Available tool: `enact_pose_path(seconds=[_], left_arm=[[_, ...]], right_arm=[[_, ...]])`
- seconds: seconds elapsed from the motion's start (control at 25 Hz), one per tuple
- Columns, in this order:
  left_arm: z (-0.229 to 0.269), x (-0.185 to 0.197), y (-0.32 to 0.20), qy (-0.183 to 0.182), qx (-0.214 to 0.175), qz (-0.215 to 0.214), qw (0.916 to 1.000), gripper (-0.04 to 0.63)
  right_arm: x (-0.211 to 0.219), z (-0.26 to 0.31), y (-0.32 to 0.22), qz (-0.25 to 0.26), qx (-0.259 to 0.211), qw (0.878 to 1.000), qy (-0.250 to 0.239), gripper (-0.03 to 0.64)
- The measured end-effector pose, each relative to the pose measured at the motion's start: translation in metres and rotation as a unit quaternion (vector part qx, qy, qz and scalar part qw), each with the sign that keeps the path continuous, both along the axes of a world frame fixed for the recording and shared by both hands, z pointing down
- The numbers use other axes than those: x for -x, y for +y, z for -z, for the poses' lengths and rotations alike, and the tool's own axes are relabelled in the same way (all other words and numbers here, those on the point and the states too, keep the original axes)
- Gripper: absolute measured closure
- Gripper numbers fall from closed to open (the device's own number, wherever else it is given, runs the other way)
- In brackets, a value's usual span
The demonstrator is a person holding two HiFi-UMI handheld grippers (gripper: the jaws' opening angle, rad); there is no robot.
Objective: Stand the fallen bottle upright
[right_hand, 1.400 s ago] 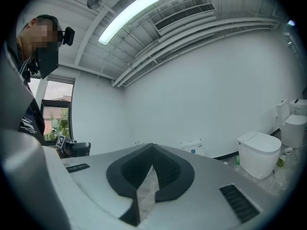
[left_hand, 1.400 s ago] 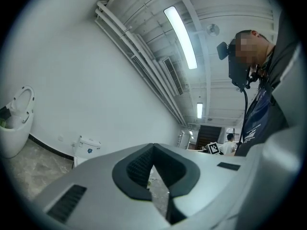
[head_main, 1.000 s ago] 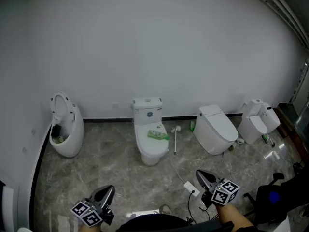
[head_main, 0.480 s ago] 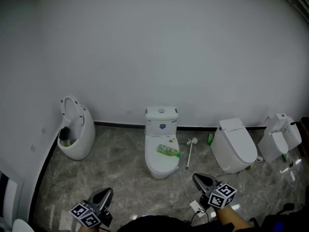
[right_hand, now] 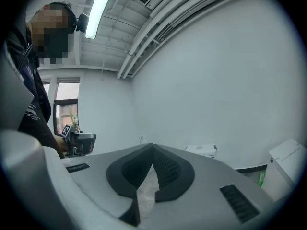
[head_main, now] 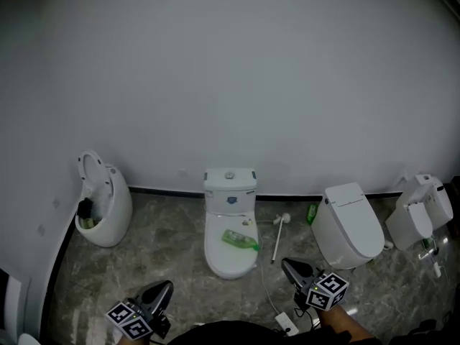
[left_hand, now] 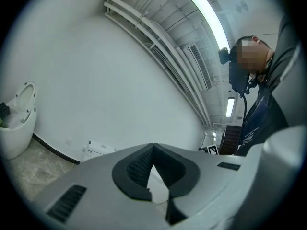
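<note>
A green bottle (head_main: pixel 239 240) lies on its side on the closed lid of the middle white toilet (head_main: pixel 230 261), well ahead of both grippers. In the head view my left gripper (head_main: pixel 164 288) is at the bottom left and my right gripper (head_main: pixel 287 266) at the bottom right, both held low over the floor and pointing toward the wall. Each is shut with nothing between its pads, as the left gripper (left_hand: pixel 152 148) and the right gripper (right_hand: pixel 153 148) show in their own views. The bottle is hidden in both gripper views.
An open-lidded toilet (head_main: pixel 104 207) stands at the left wall and two more toilets (head_main: pixel 350 225) (head_main: pixel 420 210) at the right. A toilet brush (head_main: pixel 278 228) lies beside the middle toilet. A small green bottle (head_main: pixel 312 213) stands by the wall. A power strip (head_main: pixel 285 323) lies on the marble floor.
The whole view has shifted as the person walks: the middle toilet with the bottle now sits nearer and more centred. Both grippers travelled along, still shut.
</note>
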State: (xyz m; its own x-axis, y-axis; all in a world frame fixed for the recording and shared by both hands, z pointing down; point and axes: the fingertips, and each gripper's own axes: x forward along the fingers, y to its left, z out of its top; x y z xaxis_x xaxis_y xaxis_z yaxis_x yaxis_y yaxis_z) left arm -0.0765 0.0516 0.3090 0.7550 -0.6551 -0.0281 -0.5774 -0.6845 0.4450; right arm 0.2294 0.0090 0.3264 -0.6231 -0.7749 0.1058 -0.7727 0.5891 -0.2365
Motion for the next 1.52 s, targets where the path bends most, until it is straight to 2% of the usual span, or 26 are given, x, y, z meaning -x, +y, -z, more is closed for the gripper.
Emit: enact_pose_path(seconds=[0.2,0.44,0.68,0.84,1.04,1.2,1.36,1.52], left_arm=[[-0.017,-0.010,-0.084,0.011,0.010,-0.031,0.9994,0.572],[-0.029,0.001,-0.214,0.024,0.012,-0.094,0.9952,0.572],[-0.043,0.019,-0.336,0.005,0.015,-0.157,0.9875,0.572],[-0.070,0.019,-0.394,-0.002,0.034,-0.179,0.9832,0.572],[-0.097,0.008,-0.441,-0.004,0.047,-0.171,0.9842,0.572],[-0.131,-0.013,-0.464,-0.022,0.063,-0.146,0.9871,0.572],[-0.184,-0.041,-0.480,-0.034,0.100,-0.103,0.9890,0.572],[-0.240,-0.069,-0.489,-0.005,0.150,-0.056,0.9870,0.572]], right_arm=[[-0.010,-0.017,-0.068,-0.030,0.013,0.999,0.008,0.606],[0.004,-0.019,-0.165,-0.094,0.012,0.995,0.024,0.606],[0.016,-0.020,-0.262,-0.155,0.018,0.987,0.041,0.606],[0.012,-0.038,-0.314,-0.175,0.030,0.982,0.057,0.604],[-0.004,-0.075,-0.370,-0.169,0.055,0.982,0.065,0.584],[-0.027,-0.124,-0.415,-0.136,0.075,0.985,0.073,0.553],[-0.053,-0.198,-0.461,-0.091,0.102,0.987,0.084,0.537],[-0.068,-0.290,-0.486,-0.036,0.140,0.983,0.111,0.534]])
